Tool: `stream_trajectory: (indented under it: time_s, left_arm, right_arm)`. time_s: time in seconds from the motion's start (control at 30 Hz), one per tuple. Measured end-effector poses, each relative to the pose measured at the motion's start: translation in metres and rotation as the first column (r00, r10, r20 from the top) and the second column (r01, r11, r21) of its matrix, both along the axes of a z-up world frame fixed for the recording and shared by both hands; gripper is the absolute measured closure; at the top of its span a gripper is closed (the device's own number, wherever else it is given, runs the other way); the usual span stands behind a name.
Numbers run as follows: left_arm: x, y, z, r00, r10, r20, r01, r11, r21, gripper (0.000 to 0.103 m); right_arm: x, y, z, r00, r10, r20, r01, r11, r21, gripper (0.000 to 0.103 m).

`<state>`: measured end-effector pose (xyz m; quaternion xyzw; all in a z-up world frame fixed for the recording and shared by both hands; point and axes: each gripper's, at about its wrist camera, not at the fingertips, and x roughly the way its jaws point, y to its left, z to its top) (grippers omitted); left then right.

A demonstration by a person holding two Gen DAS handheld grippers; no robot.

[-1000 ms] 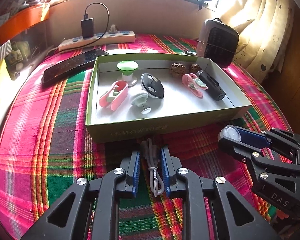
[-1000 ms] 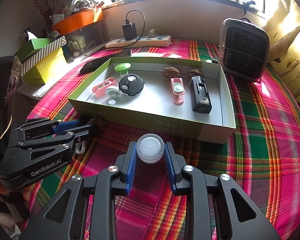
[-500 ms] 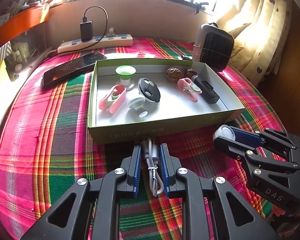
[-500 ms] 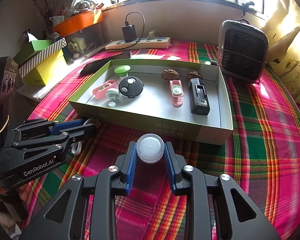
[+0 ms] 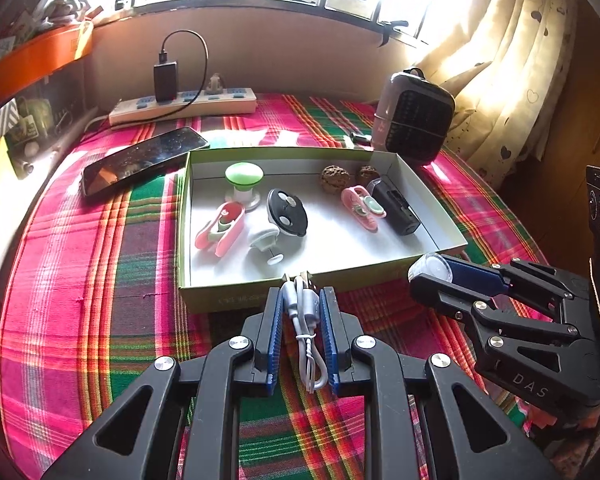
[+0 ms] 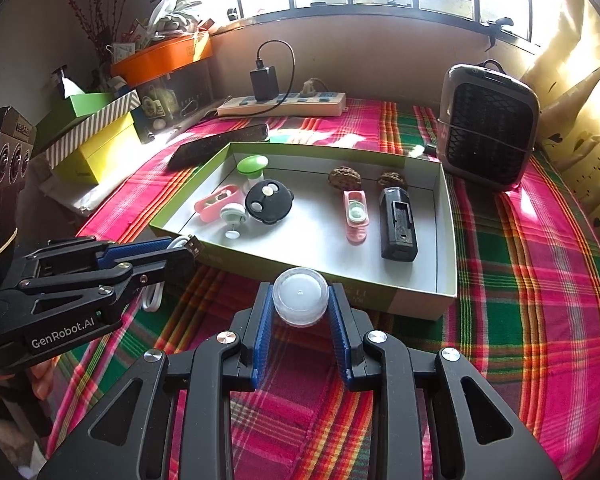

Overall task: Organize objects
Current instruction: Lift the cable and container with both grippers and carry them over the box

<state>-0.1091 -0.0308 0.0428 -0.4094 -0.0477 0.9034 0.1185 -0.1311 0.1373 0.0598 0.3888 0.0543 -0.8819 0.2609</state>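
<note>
My left gripper [image 5: 302, 300] is shut on a bundled white USB cable [image 5: 306, 320] and holds it above the cloth at the near wall of the green box [image 5: 236, 298]. My right gripper [image 6: 300, 300] is shut on a small clear round lidded jar [image 6: 300, 294], also raised before the box's near wall [image 6: 416, 304]. The box holds a green-topped stand [image 5: 244, 178], pink clips [image 5: 220, 230], a black round case [image 5: 287, 212], two walnuts [image 5: 334, 176] and a black holder [image 5: 396, 210]. The right gripper also shows in the left wrist view [image 5: 430, 270], and the left gripper in the right wrist view [image 6: 188, 250].
A plaid cloth [image 5: 80, 280] covers the table. A black phone [image 5: 140, 160] lies left of the box. A power strip with a charger [image 5: 184, 106] runs along the back wall. A small heater [image 5: 414, 118] stands at the back right. Boxes [image 6: 92, 140] stack at the left.
Both grippers have lifted and moved forward with their loads: the cable's plug end now reaches the box's near rim, and the jar is level with the near wall.
</note>
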Motion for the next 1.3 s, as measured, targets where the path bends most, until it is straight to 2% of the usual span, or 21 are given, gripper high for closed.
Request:
stream_trajectory:
  time_s: [0.37, 0.7, 1.3]
  left_arm:
    - [-0.006, -0.005, 0.007, 1.000, 0.001, -0.015, 0.000, 1.000, 0.010, 0.086]
    - [-0.035, -0.014, 0.014, 1.000, 0.011, -0.026, -0.011, 1.000, 0.014, 0.086]
    - [-0.081, -0.021, -0.006, 0.999, 0.043, 0.009, -0.043, 0.998, -0.041, 0.086]
  right_arm:
    - [-0.011, -0.007, 0.005, 1.000, 0.007, -0.006, -0.007, 1.000, -0.001, 0.074]
    - [-0.036, -0.015, 0.004, 1.000, 0.008, 0.004, -0.008, 1.000, 0.009, 0.074]
    - [-0.071, -0.030, -0.020, 0.999, 0.013, 0.050, -0.016, 0.998, 0.053, 0.074]
